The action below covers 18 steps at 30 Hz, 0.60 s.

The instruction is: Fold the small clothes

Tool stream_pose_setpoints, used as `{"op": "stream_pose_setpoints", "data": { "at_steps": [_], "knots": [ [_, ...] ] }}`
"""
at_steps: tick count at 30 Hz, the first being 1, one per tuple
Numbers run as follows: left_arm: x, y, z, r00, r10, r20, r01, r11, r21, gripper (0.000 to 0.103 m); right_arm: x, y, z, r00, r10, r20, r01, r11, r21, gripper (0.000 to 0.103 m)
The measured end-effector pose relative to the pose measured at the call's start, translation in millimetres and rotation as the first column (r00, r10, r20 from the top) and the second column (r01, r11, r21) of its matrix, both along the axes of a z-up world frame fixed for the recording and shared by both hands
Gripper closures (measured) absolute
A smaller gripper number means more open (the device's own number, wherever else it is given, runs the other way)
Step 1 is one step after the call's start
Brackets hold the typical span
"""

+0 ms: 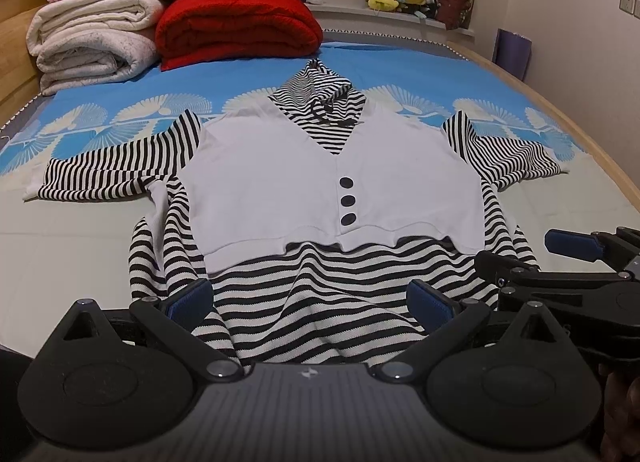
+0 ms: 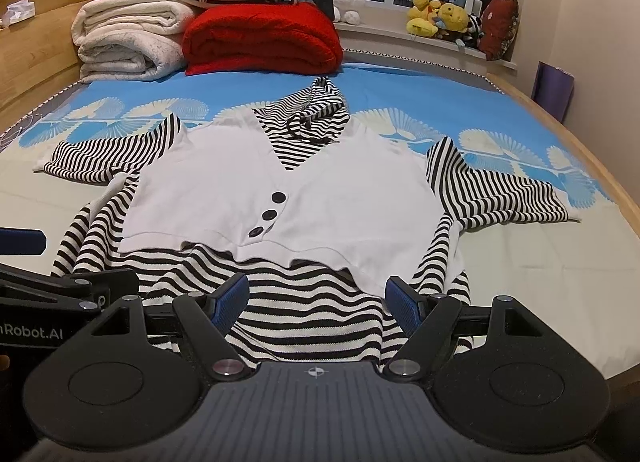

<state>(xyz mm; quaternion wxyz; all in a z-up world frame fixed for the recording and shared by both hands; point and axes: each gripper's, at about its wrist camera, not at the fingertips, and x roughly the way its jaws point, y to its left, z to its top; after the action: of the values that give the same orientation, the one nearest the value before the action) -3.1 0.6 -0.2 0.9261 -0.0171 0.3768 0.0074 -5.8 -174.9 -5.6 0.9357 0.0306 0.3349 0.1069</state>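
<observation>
Striped hooded top, spread face-up, hem seemingly rumpled

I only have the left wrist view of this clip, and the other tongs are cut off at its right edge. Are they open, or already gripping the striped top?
Observer: Open. The right tongs have both blue pads spread wide apart, with the striped top between them and nothing gripped.
Reviewer: Which part of the top are they at?
Observer: The striped lower hem, just below the right half of the white front panel. I cannot tell whether the pads touch the fabric.
Reviewer: Anything else I'm missing?
Observer: Lettering ending "nRobot.AI" shows on the side of the left tongs.
</observation>
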Motion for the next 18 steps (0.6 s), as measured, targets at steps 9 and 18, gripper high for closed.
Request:
{"op": "stream_pose_setpoints", "data": {
  "at_steps": [9, 18],
  "knots": [
    [0.5, -0.2, 0.0, 1.0, 0.0, 0.002, 0.0, 1.0, 0.006, 0.0, -0.2, -1.3, -1.2, 1.0, -0.006, -0.002, 0.006, 1.0, 0.013, 0.026],
    [1.1, 4.0, -7.5, 1.0, 0.0, 0.002, 0.0, 1.0, 0.007, 0.0, -0.6, -2.2, -0.9, 1.0, -0.016, -0.007, 0.017, 0.999, 0.036, 0.026]
  ]
}}
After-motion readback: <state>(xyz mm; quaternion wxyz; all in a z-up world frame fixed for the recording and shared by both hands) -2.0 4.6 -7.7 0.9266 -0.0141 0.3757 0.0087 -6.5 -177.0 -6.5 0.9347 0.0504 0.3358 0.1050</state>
